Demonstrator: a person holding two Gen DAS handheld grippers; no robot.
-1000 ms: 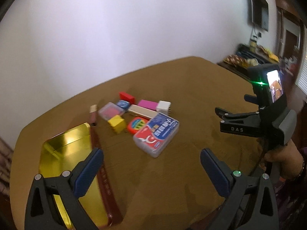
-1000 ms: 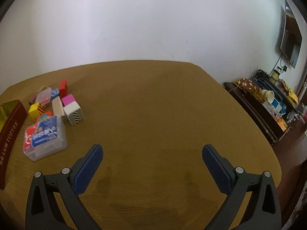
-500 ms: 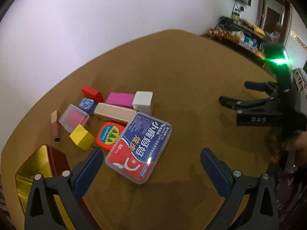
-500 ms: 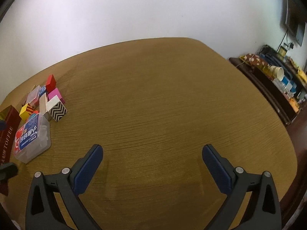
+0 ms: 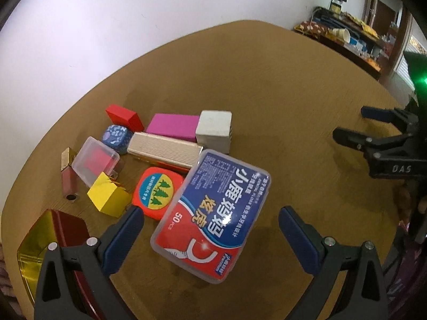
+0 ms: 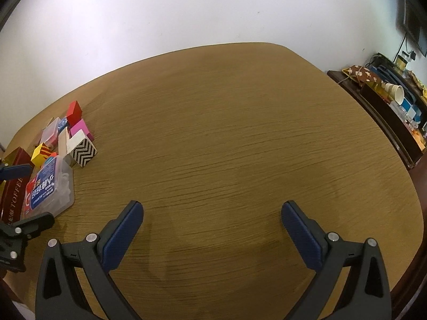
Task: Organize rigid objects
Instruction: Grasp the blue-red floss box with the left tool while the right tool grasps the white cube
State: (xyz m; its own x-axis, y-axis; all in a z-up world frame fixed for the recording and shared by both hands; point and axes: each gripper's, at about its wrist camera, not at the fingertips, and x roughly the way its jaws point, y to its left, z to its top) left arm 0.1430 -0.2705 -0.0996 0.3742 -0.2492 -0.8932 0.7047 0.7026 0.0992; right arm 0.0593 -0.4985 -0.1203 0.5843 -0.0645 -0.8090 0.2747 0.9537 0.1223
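Wooden table (image 6: 240,133), bare on right. Red-gold tin (image 5: 53,229) at near left edge. Floss box (image 5: 213,213) flat on table between spread fingers of left gripper (image 5: 210,229). Behind it, small blocks clustered: pink block (image 5: 173,126), white cube (image 5: 213,130), yellow cube (image 5: 106,197). Right gripper (image 6: 212,224) spread wide over bare wood, holding nothing.
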